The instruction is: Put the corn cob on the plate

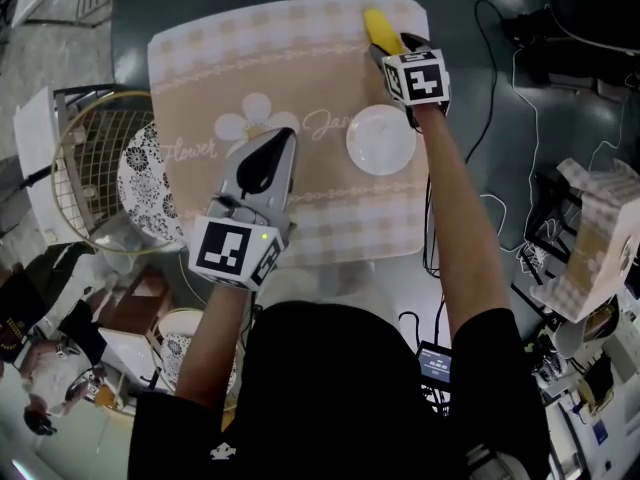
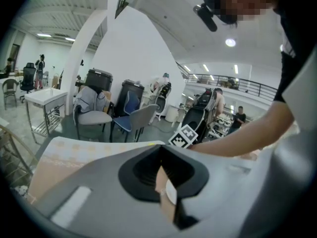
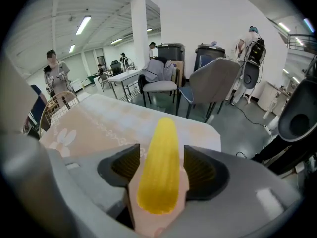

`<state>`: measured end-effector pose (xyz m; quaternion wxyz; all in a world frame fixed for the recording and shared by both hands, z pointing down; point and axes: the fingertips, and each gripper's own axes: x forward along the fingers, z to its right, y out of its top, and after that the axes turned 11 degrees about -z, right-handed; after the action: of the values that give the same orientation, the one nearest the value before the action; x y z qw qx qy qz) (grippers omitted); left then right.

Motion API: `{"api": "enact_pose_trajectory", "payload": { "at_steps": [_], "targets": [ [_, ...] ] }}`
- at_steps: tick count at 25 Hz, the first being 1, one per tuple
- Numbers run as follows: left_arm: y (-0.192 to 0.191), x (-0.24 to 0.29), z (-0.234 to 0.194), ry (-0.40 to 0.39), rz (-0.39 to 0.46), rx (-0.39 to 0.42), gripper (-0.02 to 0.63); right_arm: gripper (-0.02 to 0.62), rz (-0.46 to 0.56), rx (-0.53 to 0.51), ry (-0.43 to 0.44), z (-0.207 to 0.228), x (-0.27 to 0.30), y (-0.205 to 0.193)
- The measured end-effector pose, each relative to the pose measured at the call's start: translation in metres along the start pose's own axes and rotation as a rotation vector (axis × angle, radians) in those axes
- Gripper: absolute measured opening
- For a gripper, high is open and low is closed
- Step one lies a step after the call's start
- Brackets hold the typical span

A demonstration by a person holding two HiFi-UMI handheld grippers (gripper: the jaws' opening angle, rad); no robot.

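1. Nearest the camera, a person (image 1: 350, 388) in a black top is leaning over a table (image 1: 200, 58), with both bare forearms reaching out across it.
2. The table is wearing a beige cloth with a pale checked border and a white flower print near its middle.
3. The left gripper (image 1: 281, 142) is hovering over the near middle of the cloth, pointing away from the person. Its marker cube (image 1: 235, 251) is sitting at the near end.
4. The left jaws are resting pressed together at the tips, with nothing between them. Only a thin slit of cloth and white plate is showing through lower down.
5. The right gripper (image 3: 162, 150) is reaching to the far right corner of the table and tilting downward.
6. The right jaws are standing spread wide. The corn (image 1: 378, 28) is lying lengthwise between them, and a sliver of gap is showing on each side, so the pads are not pressing it.
7. The corn, a smooth yellow cob, is resting on the cloth at that far right corner, its narrow end pointing away from the person.
8. The plate (image 1: 381, 139), round and white, is sitting on the right part of the cloth. It is nearer the person than the corn and apart from it, to the right of the left gripper's tips.
9. A wire basket (image 1: 85, 158) is standing just beside the table's left edge.
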<state>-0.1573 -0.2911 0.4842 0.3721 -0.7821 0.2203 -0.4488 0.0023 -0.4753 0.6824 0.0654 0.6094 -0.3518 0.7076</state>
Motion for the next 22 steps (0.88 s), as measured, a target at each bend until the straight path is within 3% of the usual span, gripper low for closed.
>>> {"api": "enact_pose_trajectory", "payload": {
  "at_steps": [12, 22],
  "targets": [
    [-0.017, 0.002, -0.015, 0.017, -0.028, -0.024, 0.009, 0.272, -0.075, -0.041, -0.038, 0.001, 0.03, -0.004],
    [-0.023, 0.002, -0.016, 0.026, -0.038, -0.025, 0.009, 0.26, -0.028, 0.023, 0.019, 0.004, 0.032, -0.006]
  ]
}}
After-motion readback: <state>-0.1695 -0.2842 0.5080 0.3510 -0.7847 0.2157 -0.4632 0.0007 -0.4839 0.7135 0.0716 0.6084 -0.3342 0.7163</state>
